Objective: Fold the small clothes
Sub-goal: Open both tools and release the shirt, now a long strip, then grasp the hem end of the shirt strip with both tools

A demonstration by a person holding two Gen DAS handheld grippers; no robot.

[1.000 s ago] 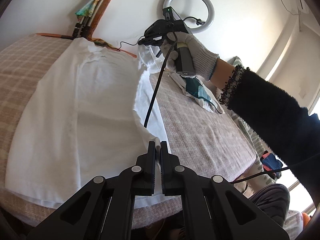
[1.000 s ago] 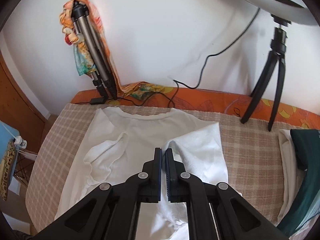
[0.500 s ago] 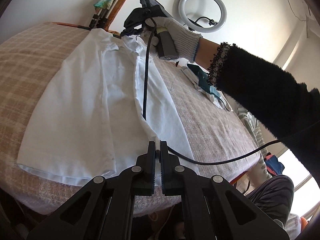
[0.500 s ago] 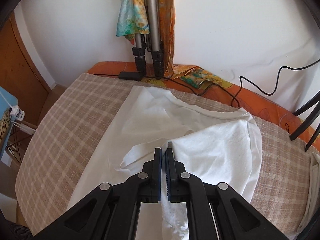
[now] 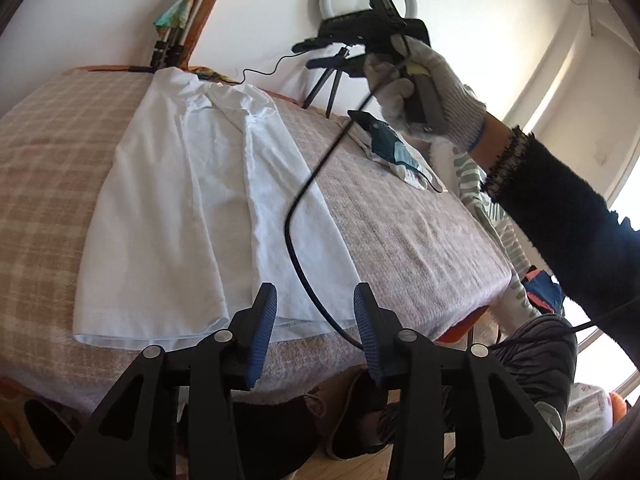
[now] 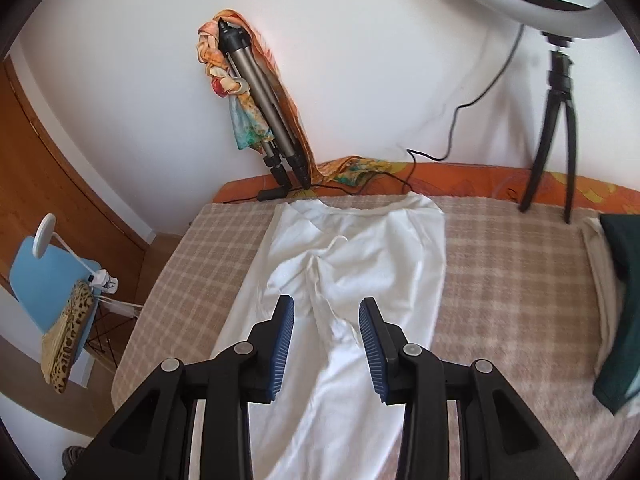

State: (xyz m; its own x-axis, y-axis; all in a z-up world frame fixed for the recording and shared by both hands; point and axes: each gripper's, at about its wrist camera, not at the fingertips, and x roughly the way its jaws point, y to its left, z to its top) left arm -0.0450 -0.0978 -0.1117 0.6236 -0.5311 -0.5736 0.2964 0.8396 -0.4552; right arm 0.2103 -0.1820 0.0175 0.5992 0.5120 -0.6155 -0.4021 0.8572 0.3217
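Letting go is where I am now: both side panels of the white T-shirt (image 5: 176,216) lie folded inward, so the lengthwise fold looks done and the crosswise one not yet begun. The shirt stretches as a long strip on the checked blanket (image 5: 400,232), running away from my fingers toward the wall, collar farthest off.

My left gripper (image 5: 315,332) hangs just above the hem end, jaws opening, part-way apart, with nothing between them but the black cable (image 5: 296,224) that crosses in front. My right gripper (image 6: 326,340) is over the middle of the shirt, jaws opening too, part-way apart and empty; the fabric lies below them, not pinched.

Beyond my right fingers, off to that side, a folded dark green garment (image 6: 624,280) lies on the blanket's edge.

Next, I judge, each gripper needs to drop to a hem corner, close on both layers, and carry the hem up toward the collar.
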